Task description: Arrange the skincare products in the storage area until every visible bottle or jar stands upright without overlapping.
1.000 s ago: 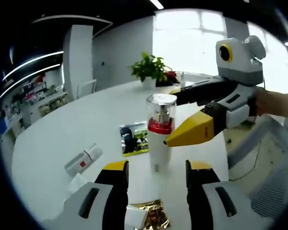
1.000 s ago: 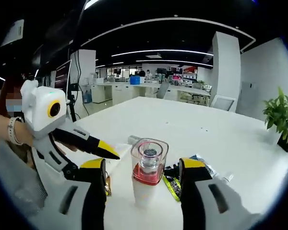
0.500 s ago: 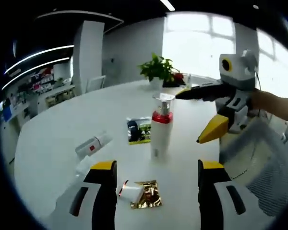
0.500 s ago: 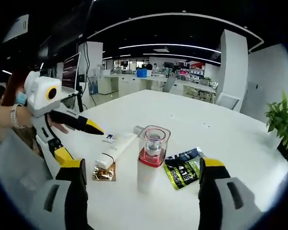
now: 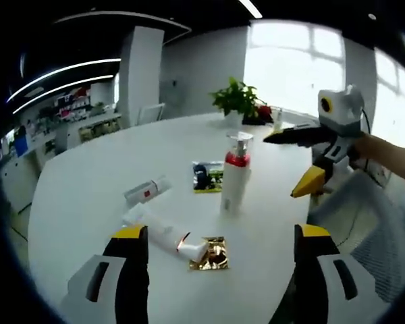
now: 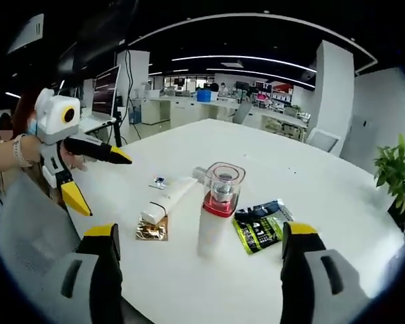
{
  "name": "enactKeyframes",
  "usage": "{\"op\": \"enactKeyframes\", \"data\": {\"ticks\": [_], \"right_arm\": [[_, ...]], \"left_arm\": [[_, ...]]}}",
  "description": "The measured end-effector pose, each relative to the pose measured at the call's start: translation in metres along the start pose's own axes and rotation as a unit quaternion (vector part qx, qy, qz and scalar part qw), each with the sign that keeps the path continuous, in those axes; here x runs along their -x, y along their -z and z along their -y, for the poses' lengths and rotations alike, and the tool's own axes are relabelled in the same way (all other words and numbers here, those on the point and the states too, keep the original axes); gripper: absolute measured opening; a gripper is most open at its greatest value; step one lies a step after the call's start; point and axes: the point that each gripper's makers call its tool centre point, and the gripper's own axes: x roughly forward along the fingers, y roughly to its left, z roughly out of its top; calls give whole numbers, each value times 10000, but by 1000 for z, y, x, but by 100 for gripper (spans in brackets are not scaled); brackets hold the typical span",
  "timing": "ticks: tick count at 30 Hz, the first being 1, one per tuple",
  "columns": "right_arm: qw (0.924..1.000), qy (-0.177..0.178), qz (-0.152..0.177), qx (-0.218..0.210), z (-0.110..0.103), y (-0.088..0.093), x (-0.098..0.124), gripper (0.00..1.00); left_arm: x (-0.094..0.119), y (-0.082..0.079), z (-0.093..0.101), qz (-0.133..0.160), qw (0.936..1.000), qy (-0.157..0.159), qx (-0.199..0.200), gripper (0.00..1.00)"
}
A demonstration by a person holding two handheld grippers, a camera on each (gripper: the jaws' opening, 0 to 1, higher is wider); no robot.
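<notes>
While upright ahead of the spread left jaws, pump bottle looks tall, rigid, tippy: best pinched low on the body. Tubes lying nearer the jaws look soft, slippery. Both grippers open, holding nothing.

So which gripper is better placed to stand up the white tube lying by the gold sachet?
Probably left: the white tube lies just ahead between the left gripper's open jaws. From the right gripper, the upright pump bottle stands nearer.
</notes>
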Motion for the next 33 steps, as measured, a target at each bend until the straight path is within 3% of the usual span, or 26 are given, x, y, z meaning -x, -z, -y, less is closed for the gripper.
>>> {"op": "enactKeyframes", "data": {"ticks": [9, 19, 33], "right_arm": [[9999, 28, -94, 37, -4, 3, 5, 100], [9995, 57, -127, 279, -10, 1, 6, 100], [9996, -71, -223, 153, -14, 5, 5, 100]], "left_arm": [[17, 1, -3, 46, 9998, -215, 34, 97], [22, 0, 0, 118, 9996, -235, 113, 97], [20, 1, 1, 148, 9993, -330, 125, 95]]}}
